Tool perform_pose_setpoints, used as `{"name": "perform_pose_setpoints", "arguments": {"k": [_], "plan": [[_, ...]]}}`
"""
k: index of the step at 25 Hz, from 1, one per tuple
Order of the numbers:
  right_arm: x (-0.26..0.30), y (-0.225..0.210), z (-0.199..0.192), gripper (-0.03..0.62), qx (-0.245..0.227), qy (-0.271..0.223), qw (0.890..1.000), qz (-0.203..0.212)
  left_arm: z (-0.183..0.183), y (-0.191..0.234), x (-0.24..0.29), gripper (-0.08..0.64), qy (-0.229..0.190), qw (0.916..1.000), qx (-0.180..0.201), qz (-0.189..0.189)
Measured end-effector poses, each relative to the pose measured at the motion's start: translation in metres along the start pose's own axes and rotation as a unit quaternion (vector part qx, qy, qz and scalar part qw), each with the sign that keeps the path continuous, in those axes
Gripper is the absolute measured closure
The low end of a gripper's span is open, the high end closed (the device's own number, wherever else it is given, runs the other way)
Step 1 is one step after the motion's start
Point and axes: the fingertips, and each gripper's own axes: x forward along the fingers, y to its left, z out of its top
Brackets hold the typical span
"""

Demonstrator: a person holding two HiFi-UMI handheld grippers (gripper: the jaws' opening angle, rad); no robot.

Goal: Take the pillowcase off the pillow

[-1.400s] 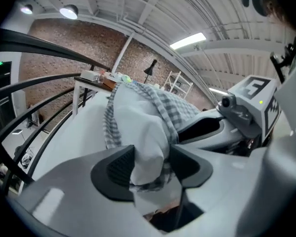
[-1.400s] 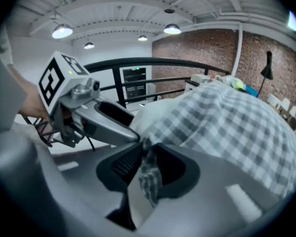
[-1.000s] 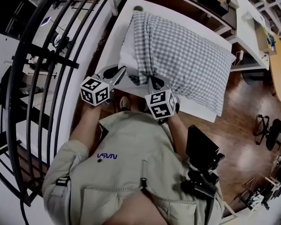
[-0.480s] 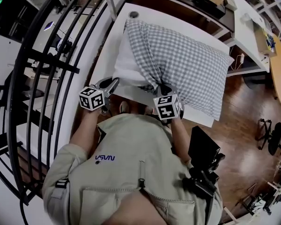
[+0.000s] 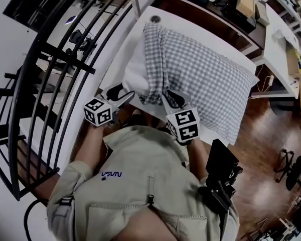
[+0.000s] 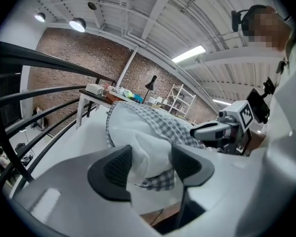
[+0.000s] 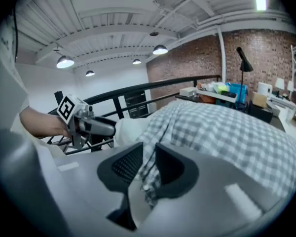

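Note:
The pillow lies across the white table (image 5: 190,26), its grey checked pillowcase (image 5: 205,74) pulled back from the near left end so the white pillow (image 5: 134,73) shows bare. My left gripper (image 5: 124,92) is at that bare end. Its jaws have just been opening and stand wide, with the white corner (image 6: 144,144) and a checked hem between them, untouched by the pads. My right gripper (image 5: 168,97) is at the case's bunched edge. Its jaws have also just been opening, and a fold of checked cloth (image 7: 150,169) hangs loosely in the narrow gap.
A black curved railing (image 5: 55,84) runs close along the table's left side. Behind the table stands another desk (image 5: 271,14) with boxes. Wooden floor (image 5: 261,149) lies to the right. A black device (image 5: 223,169) hangs at the person's right hip.
Both grippers were shut on the pillow's near end; now their jaws stand apart. The right gripper has risen a little. The left one has shifted slightly along the table edge.

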Motion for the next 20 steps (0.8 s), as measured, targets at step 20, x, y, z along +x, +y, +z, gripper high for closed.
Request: {"name": "perform_pose_setpoints", "arguments": {"k": [20], "plan": [[0.084,-0.063,0.121,0.511,-0.022,0.001,0.986,-0.165,0.120,0.104,0.083,0.285,-0.005,0.9891,0.084,-0.121]]}}
